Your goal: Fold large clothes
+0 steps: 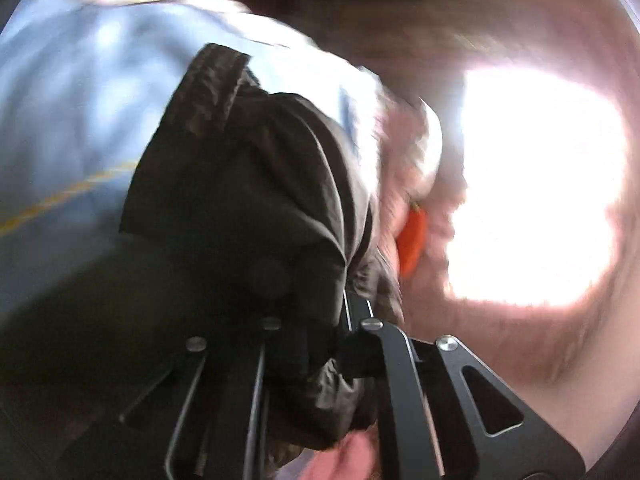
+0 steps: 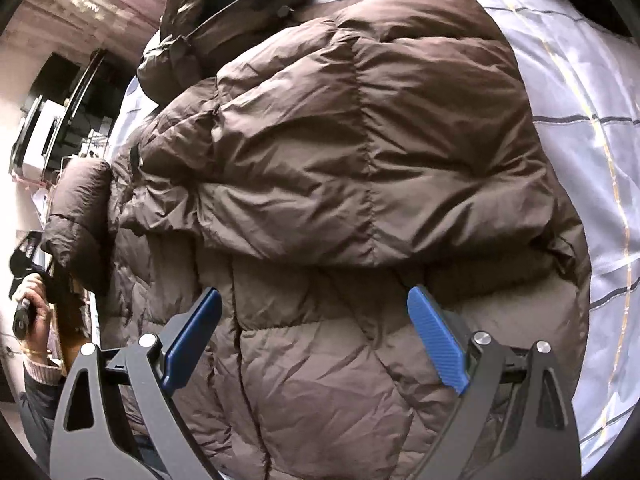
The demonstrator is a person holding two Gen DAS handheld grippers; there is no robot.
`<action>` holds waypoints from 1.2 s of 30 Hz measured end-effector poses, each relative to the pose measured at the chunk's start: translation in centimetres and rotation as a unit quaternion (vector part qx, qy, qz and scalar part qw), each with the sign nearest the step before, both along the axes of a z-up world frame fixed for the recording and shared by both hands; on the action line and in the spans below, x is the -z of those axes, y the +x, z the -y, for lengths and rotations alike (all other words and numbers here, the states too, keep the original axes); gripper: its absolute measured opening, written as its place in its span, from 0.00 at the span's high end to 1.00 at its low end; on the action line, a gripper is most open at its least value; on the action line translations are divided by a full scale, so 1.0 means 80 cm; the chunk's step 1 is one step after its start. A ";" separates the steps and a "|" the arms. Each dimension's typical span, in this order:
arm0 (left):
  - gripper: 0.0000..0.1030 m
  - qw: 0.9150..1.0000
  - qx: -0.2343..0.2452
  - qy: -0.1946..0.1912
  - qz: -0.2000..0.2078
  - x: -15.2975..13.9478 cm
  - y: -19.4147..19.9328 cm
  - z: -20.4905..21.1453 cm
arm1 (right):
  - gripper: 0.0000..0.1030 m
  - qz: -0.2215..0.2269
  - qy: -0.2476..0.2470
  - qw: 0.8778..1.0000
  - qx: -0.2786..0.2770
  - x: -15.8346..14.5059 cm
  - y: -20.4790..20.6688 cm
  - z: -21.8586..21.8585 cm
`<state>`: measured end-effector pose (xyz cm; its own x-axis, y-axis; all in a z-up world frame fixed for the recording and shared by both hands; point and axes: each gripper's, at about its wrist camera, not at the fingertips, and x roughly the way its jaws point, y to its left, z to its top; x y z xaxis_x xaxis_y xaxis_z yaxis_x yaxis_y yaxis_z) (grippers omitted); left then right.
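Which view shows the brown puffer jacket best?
Right wrist: the brown puffer jacket fills the frame, sharp, lying on the checked bedsheet with one part folded over. The left wrist view is motion-blurred and shows only a dark bunched piece at its jaws.

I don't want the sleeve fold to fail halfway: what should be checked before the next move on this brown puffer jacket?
1. Left gripper has fabric: ok, shut on the sleeve.
2. Right gripper free to act: ok, jaws open above the jacket, gripping nothing.
3. Jacket lies on the checked bed sheet: ok, though its left side reaches the bed edge.
4. One side already folded over the body: ok, a puffy layer lies across the top.
5. Hood tucked: not ok, it sticks out at the far end.
6. Left view sharp enough to judge the landing spot: cannot tell, blurred and glare-washed.
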<state>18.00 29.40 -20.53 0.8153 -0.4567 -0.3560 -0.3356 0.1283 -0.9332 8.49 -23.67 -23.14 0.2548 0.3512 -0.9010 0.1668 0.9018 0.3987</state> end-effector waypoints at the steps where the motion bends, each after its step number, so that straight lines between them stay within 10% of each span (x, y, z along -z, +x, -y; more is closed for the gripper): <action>1: 0.92 0.999 0.039 0.018 0.030 -0.021 0.010 0.018 | 0.09 0.002 0.001 1.000 0.001 -0.002 0.000 0.000; 4: 0.92 0.977 0.172 0.088 0.087 -0.073 0.031 0.113 | 0.08 0.017 -0.010 1.000 0.003 -0.012 0.000 0.000; 8: 0.91 0.913 0.365 0.162 0.085 -0.074 0.034 0.276 | 0.08 0.033 -0.018 0.999 0.024 -0.022 0.001 0.011; 10: 0.78 0.875 0.433 0.211 0.053 -0.061 0.026 0.334 | 0.08 0.031 -0.012 0.999 0.039 -0.022 0.001 0.021; 12: 0.57 0.856 0.456 0.241 0.049 -0.059 0.024 0.353 | 0.08 0.026 -0.005 0.998 0.050 -0.020 0.001 0.030; 16: 0.20 0.881 0.404 0.239 0.055 -0.073 0.007 0.324 | 0.08 0.031 0.013 0.996 0.086 -0.020 0.000 0.053; 21: 0.17 0.913 0.344 0.220 -0.002 -0.061 0.019 0.268 | 0.01 0.059 0.069 0.988 0.128 -0.023 0.000 0.074; 30: 0.17 0.870 0.316 0.335 -0.178 0.021 0.027 0.219 | 0.03 0.039 0.064 0.997 0.030 0.021 0.034 0.000; 31: 0.17 0.868 0.313 0.336 -0.189 0.021 0.024 0.209 | 0.10 0.050 0.057 0.997 0.027 0.022 0.037 -0.006; 33: 0.17 0.864 0.305 0.340 -0.210 0.037 0.023 0.193 | 0.55 0.071 0.045 0.996 0.005 0.016 0.042 -0.025; 36: 0.17 0.853 0.285 0.371 -0.233 0.049 0.025 0.175 | 0.78 0.103 0.053 0.992 -0.055 -0.014 0.047 -0.063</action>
